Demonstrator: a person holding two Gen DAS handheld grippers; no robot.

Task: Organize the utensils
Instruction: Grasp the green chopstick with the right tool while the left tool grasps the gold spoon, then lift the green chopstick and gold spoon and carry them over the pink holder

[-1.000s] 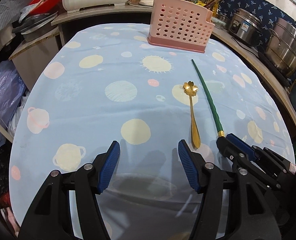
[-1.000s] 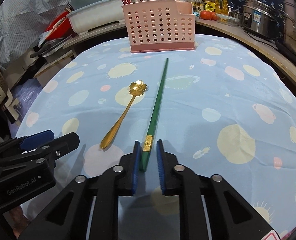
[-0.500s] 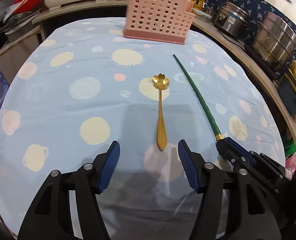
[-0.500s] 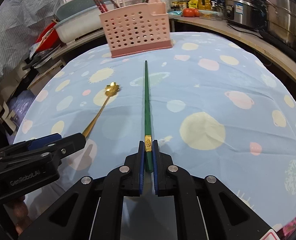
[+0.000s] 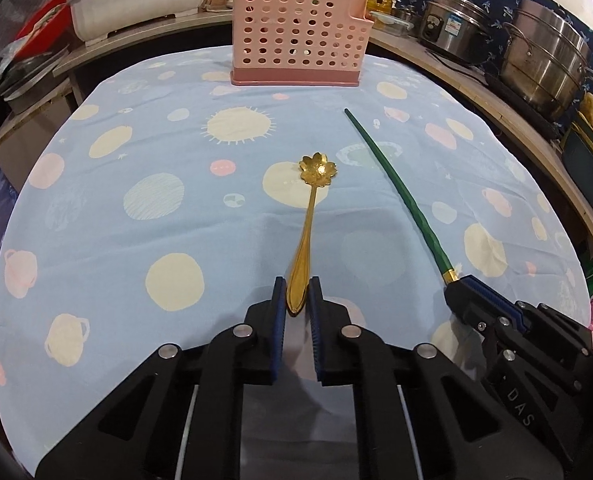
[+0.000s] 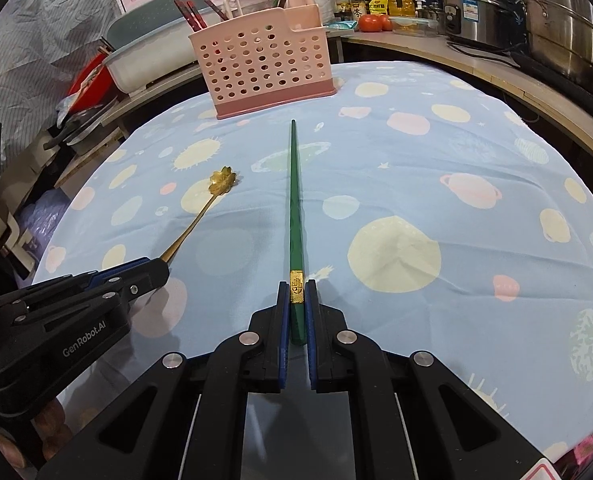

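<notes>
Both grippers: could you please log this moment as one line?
left gripper: shut on gold spoon | right gripper: shut on green chopstick | pink caddy: ahead

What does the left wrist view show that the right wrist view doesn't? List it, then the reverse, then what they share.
Only the left wrist view shows the left gripper closed on the gold spoon's handle end, seen between its pads.

Only the right wrist view shows the right gripper clamped on the green chopstick at its gold band, plus tomatoes on the counter.

Both show the spoon, the chopstick, the pink utensil basket and the blue patterned tablecloth.
</notes>
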